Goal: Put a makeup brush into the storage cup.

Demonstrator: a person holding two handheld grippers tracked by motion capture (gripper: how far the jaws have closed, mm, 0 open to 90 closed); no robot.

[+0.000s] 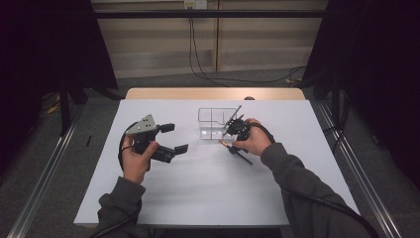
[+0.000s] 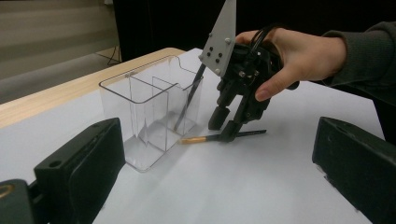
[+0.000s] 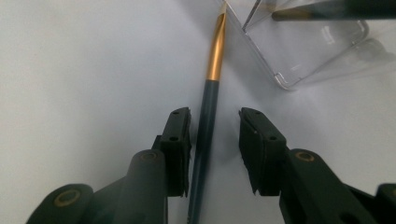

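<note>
We see the right gripper (image 3: 215, 140) with jaws narrowly parted around a dark brush (image 3: 205, 126) lying on the table (image 1: 198, 188) just beside the clear organizer (image 2: 140, 112); its tip is cut off. The left gripper (image 1: 173, 138) hovers wide, empty.

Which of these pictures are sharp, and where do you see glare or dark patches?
High view: the white table is bright, its surroundings nearly black. Left gripper view: the clear organizer is sharp with glints on its edges, while the near jaws are soft. Right gripper view: the brush blurs toward the bottom, and the table looks washed out.
</note>
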